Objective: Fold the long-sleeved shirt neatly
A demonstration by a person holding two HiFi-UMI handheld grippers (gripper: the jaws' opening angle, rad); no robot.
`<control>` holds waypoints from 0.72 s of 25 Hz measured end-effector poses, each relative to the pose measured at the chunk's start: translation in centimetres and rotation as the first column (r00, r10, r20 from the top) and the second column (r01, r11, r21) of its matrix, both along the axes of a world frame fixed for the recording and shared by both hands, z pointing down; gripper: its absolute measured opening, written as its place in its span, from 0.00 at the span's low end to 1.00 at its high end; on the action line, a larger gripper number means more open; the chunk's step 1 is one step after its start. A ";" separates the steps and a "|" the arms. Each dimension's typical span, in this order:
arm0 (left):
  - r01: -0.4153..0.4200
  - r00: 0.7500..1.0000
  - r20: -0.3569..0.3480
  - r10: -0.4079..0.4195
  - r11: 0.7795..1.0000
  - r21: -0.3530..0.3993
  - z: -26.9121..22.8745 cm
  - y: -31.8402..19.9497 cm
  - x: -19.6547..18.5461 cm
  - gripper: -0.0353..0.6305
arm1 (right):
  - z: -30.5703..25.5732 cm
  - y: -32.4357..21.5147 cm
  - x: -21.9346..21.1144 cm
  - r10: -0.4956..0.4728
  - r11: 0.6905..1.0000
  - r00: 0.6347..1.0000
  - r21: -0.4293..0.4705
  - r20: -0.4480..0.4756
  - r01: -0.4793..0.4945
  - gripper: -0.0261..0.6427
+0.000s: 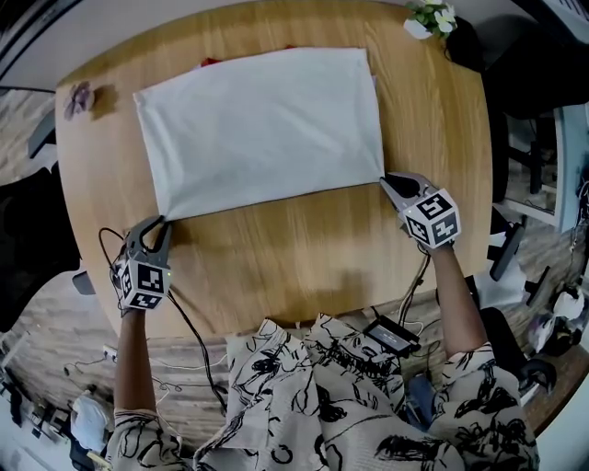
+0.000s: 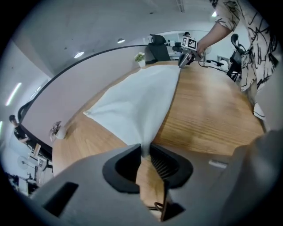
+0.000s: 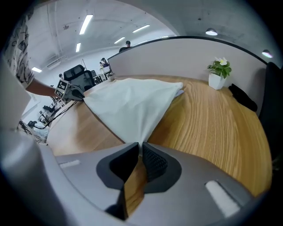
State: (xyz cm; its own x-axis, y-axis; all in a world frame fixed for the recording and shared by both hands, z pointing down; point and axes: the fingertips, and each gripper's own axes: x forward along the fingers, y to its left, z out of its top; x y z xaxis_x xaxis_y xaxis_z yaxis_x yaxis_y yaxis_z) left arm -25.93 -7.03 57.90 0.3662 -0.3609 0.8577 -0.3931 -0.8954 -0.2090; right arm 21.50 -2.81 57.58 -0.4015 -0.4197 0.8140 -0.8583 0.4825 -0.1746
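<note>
I see the long-sleeved shirt (image 1: 262, 129) lying flat on the round wooden table (image 1: 304, 267), folded into a white rectangle. My left gripper (image 1: 158, 224) is at the shirt's near-left corner, with its jaws narrowed and pinching that corner of cloth. My right gripper (image 1: 391, 181) is at the shirt's near-right corner, its jaws likewise clamped on the fabric. A potted plant (image 1: 431, 17) stands beyond the shirt's far-right corner. Off the shirt's far-left corner sits a small object (image 1: 79, 97), possibly an ornament.
</note>
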 end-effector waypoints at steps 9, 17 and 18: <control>0.303 0.931 -0.220 -0.292 0.953 0.015 -7.0 2.3 0.0 0.37 | -9.5 -0.2 3.5 0.084 0.954 0.992 0.282 0.089 -0.106 0.26; 0.515 0.764 -0.557 -0.327 0.828 0.220 -22.5 5.5 1.4 0.06 | -25.1 1.2 7.8 0.148 0.725 0.944 0.617 0.293 -0.305 0.05; 0.525 0.746 -0.591 -0.305 0.816 0.242 -24.5 5.9 1.7 0.06 | -26.6 1.7 8.0 0.148 0.698 0.945 0.647 0.290 -0.308 0.05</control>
